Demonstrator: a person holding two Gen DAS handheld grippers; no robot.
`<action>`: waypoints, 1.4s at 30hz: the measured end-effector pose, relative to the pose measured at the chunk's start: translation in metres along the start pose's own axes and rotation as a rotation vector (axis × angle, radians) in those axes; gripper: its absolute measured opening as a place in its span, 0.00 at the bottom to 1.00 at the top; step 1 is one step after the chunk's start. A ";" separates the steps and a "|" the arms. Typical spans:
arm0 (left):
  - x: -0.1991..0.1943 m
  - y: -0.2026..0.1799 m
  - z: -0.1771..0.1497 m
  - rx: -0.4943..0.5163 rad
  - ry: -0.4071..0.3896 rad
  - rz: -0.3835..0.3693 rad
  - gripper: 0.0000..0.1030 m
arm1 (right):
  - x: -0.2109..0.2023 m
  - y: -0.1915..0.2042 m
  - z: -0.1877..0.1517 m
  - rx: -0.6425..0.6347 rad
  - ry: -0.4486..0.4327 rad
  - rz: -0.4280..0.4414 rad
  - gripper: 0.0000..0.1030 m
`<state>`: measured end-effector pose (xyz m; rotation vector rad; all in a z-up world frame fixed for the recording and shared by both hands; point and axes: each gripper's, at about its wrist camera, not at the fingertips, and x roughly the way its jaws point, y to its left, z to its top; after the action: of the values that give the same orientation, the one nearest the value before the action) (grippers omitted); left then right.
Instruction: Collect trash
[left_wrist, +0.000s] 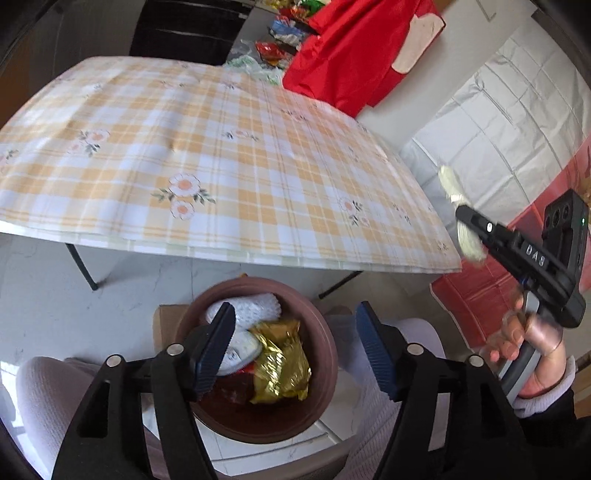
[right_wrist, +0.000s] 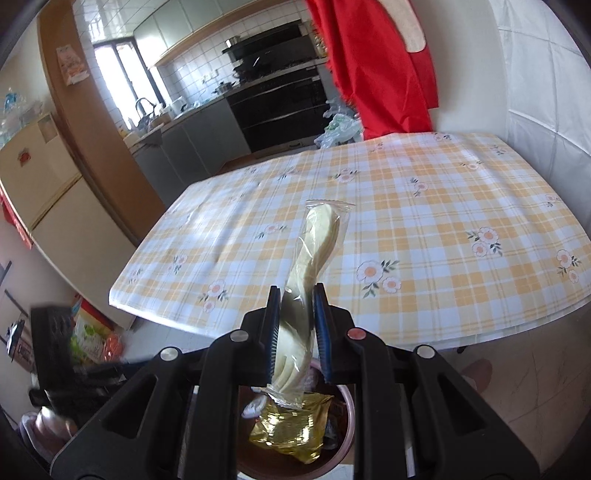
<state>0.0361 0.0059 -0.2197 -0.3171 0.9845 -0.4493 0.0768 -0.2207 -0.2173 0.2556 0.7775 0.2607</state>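
Observation:
A brown round bin (left_wrist: 329, 354) stands on the floor in front of the table and holds a gold foil wrapper (left_wrist: 281, 363), a white foam net (left_wrist: 258, 309) and other scraps. My left gripper (left_wrist: 294, 306) hangs open right above the bin, with nothing between its fingers. At the right of the left wrist view, a hand holds my right gripper (left_wrist: 466, 215) over the table's corner. In the right wrist view that gripper (right_wrist: 295, 292) is shut on a clear-wrapped pack of pale plastic cutlery (right_wrist: 322, 236), which stands upright. The bin (right_wrist: 349, 417) and the gold wrapper (right_wrist: 291, 432) lie below it.
The table's yellow checked cloth (right_wrist: 424, 221) is bare. A red cloth (left_wrist: 351, 55) hangs beyond the far edge, next to a heap of bright wrappers (left_wrist: 280, 40). Kitchen units (right_wrist: 258, 110) and a fridge (right_wrist: 48, 192) stand at the back left. My pale trouser legs (left_wrist: 40, 387) flank the bin.

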 end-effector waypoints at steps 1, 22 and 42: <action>-0.007 0.000 0.003 0.002 -0.033 0.024 0.75 | 0.003 0.003 -0.004 -0.008 0.015 0.005 0.21; -0.081 0.020 0.023 0.012 -0.301 0.284 0.94 | 0.040 0.052 -0.053 -0.111 0.261 0.103 0.26; -0.086 0.003 0.024 0.069 -0.318 0.294 0.94 | 0.005 0.054 -0.017 -0.212 0.079 -0.072 0.93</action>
<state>0.0170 0.0530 -0.1466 -0.1698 0.6886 -0.1573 0.0609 -0.1662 -0.2152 0.0168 0.8289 0.2839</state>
